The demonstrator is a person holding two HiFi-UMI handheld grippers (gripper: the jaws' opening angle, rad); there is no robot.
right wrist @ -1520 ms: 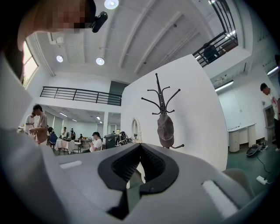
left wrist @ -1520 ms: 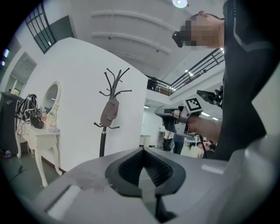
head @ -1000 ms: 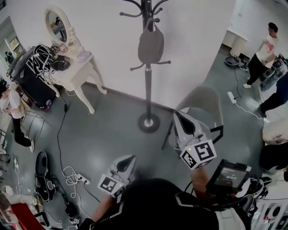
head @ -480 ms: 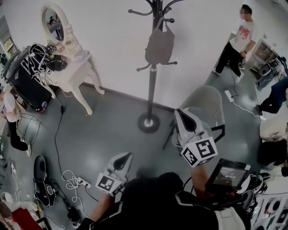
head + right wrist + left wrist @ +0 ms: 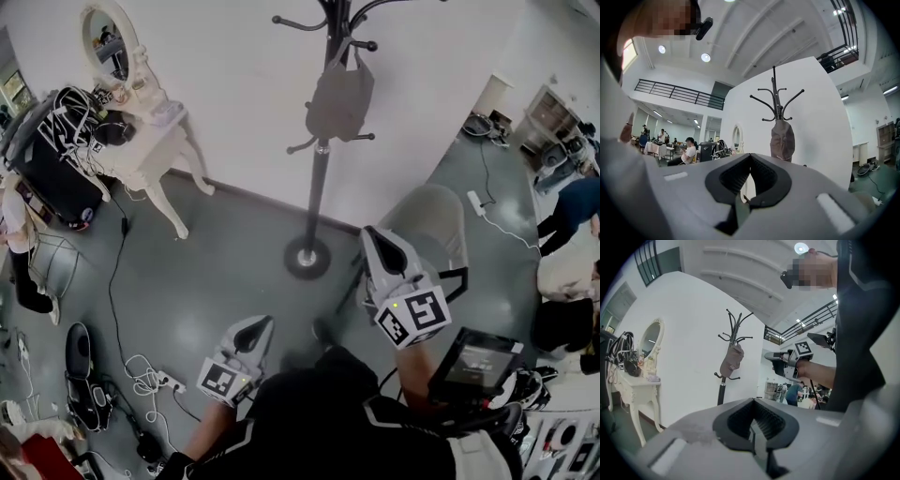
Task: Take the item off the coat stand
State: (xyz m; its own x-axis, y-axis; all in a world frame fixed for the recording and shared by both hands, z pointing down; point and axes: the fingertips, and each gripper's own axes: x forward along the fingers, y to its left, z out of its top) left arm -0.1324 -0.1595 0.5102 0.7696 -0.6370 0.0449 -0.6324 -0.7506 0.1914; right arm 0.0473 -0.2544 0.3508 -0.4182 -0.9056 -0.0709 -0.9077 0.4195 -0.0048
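A black coat stand [image 5: 319, 155] rises from a round base [image 5: 307, 258] on the grey floor by the white wall. A grey-brown cap [image 5: 339, 98] hangs from one of its upper hooks; it also shows as the cap [image 5: 731, 361] in the left gripper view and the cap [image 5: 782, 140] in the right gripper view. My right gripper [image 5: 373, 242] is held up, shut and empty, short of the stand. My left gripper [image 5: 257, 328] sits lower and nearer to me, jaws together with nothing in them.
A white dressing table [image 5: 155, 141] with an oval mirror [image 5: 105, 37] stands at the left, a black case [image 5: 52, 169] beside it. A grey chair [image 5: 431, 220] is under my right gripper. Cables and a power strip [image 5: 171, 380] lie on the floor. A person [image 5: 572, 211] bends at the right.
The view has shifted so the stand sits a little further right and higher. The person in the white shirt at the back right is gone from view. Both grippers barely moved.
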